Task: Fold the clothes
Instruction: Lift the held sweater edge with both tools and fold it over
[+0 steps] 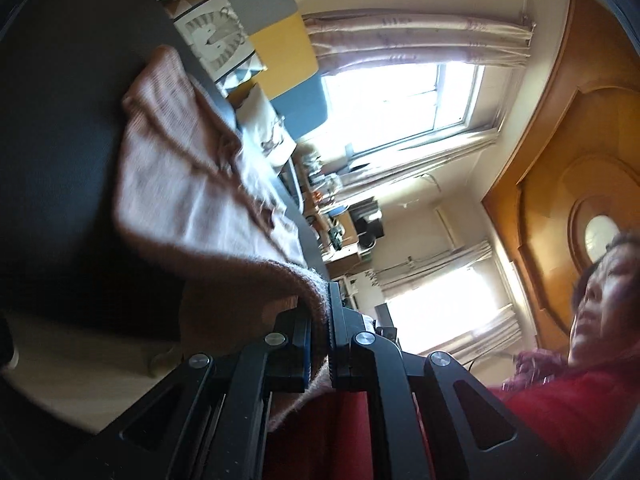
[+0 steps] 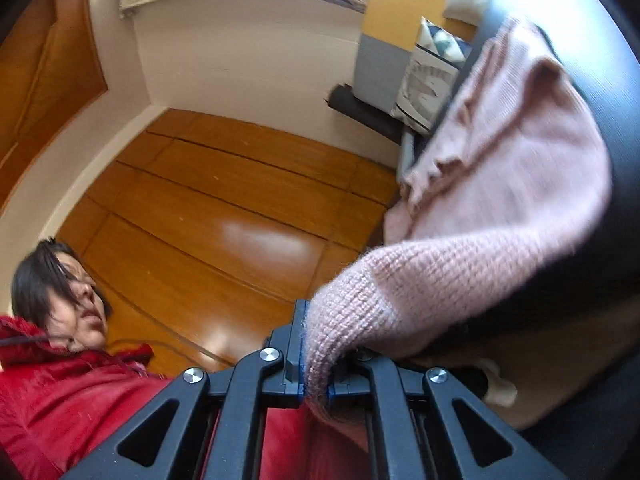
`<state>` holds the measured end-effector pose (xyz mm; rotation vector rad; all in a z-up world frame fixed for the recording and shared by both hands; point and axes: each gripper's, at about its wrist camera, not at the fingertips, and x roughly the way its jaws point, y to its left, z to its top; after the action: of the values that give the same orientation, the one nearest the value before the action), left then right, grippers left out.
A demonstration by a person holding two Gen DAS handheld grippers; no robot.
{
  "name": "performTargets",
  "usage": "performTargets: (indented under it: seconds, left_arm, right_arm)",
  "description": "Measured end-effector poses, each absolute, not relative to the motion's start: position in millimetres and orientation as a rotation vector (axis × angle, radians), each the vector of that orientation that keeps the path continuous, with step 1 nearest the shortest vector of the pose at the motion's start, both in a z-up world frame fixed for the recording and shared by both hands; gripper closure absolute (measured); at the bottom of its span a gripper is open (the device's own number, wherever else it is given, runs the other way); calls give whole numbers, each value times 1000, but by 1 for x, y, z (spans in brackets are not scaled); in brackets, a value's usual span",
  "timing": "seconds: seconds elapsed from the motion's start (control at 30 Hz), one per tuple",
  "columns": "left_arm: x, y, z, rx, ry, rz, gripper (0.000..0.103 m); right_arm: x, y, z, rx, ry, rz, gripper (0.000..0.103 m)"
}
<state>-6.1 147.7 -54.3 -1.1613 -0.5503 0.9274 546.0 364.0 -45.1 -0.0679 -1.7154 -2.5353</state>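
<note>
A pink knitted sweater (image 1: 192, 184) lies partly on a black table (image 1: 60, 160), and one end is lifted off it. My left gripper (image 1: 320, 332) is shut on a thick knitted edge of the sweater, which bunches between its black fingers. In the right wrist view the same sweater (image 2: 500, 184) drapes off the dark table (image 2: 608, 80) toward me. My right gripper (image 2: 316, 356) is shut on another knitted edge; the cloth covers its right finger. Both cameras are tilted steeply, so the room appears sideways.
A person in a red jacket (image 2: 72, 392) stands close behind the grippers. Patterned cushions (image 1: 216, 36) and a yellow, blue and grey sofa back (image 1: 288, 48) lie beyond the table. A wooden floor (image 2: 224, 216) and curtained windows (image 1: 400, 104) surround the spot.
</note>
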Motion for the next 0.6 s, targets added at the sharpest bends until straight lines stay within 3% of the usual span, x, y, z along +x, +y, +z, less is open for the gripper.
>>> performTargets:
  seconds: [0.3, 0.6]
  left_arm:
    - [-59, 268, -51, -1159, -543, 982, 97]
    - [-99, 346, -131, -1433, -588, 1060, 97]
  right_arm:
    - [497, 475, -13, -155, -1710, -2610, 98]
    - [457, 563, -67, -49, -2147, -2507, 98]
